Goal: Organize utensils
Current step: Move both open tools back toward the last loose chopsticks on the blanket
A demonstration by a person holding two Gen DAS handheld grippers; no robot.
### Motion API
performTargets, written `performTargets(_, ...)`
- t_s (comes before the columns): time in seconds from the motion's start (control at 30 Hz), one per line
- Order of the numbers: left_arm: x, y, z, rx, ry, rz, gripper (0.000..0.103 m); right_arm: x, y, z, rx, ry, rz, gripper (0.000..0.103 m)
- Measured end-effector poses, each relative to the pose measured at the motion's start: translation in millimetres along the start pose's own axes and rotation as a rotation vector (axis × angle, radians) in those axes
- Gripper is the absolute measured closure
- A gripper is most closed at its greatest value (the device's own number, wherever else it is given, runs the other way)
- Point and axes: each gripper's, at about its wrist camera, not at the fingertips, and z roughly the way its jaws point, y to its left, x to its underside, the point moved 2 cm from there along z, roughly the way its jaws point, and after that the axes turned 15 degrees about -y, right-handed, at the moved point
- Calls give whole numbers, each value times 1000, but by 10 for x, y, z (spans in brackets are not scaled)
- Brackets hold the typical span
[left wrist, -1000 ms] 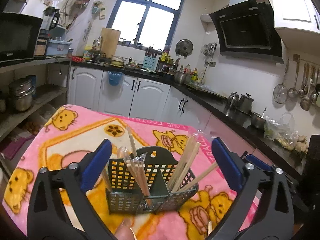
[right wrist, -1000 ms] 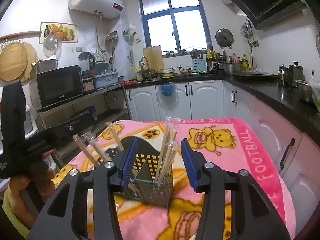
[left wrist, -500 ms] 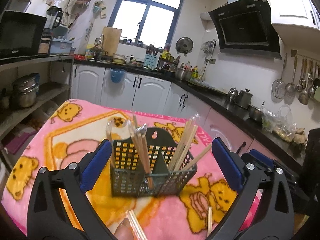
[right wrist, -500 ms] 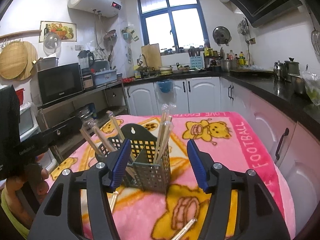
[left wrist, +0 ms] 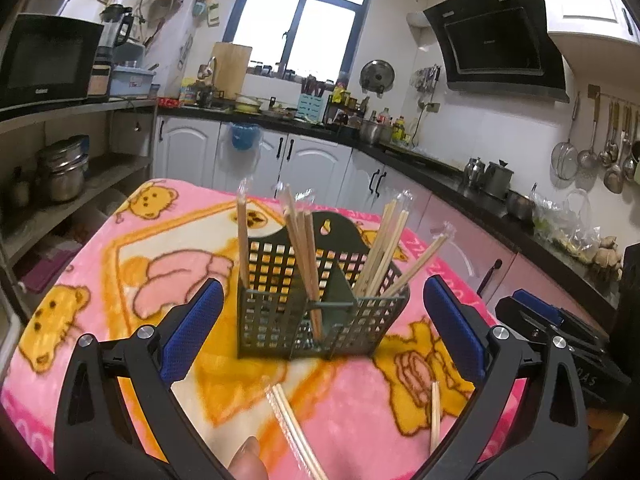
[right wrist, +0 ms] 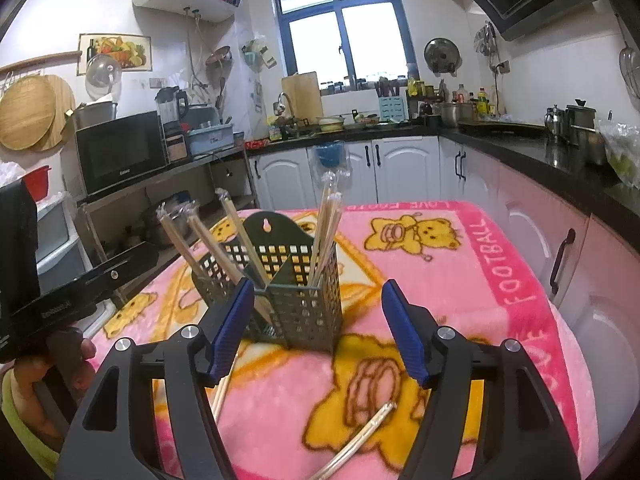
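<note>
- My left gripper (left wrist: 320,330) is spread wide with nothing clasped; the caddy (left wrist: 316,308) stands beyond its blue pads, touching neither.
- My right gripper (right wrist: 318,334) is opening; the caddy's near corner sits between the pads, and I see no pad pressing on it.
- The caddy is a dark green mesh holder with a divider, upright on the pink blanket (right wrist: 460,280).
- Wrapped chopsticks (left wrist: 304,256) lean in both compartments, some left, some right.
- Loose chopsticks lie on the blanket in front of the caddy: one pair (left wrist: 294,432) near my left gripper, another (right wrist: 360,438) below my right.
- My left hand (right wrist: 52,364) shows at the right view's edge, holding its gripper's handle.
</note>
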Motion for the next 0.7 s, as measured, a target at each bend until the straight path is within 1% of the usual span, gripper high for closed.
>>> performTargets(0.43, 241, 72, 4, -18, 65, 0, 11, 196, -52, -25, 11, 54, -2, 39)
performTargets(0.57, 306, 81, 27, -20, 87, 1, 11, 299, -81, -22, 15, 86, -3, 38)
performTargets(0.7, 419, 144, 60, -14, 128, -26, 11, 416, -126, -30, 24, 121, -8, 38)
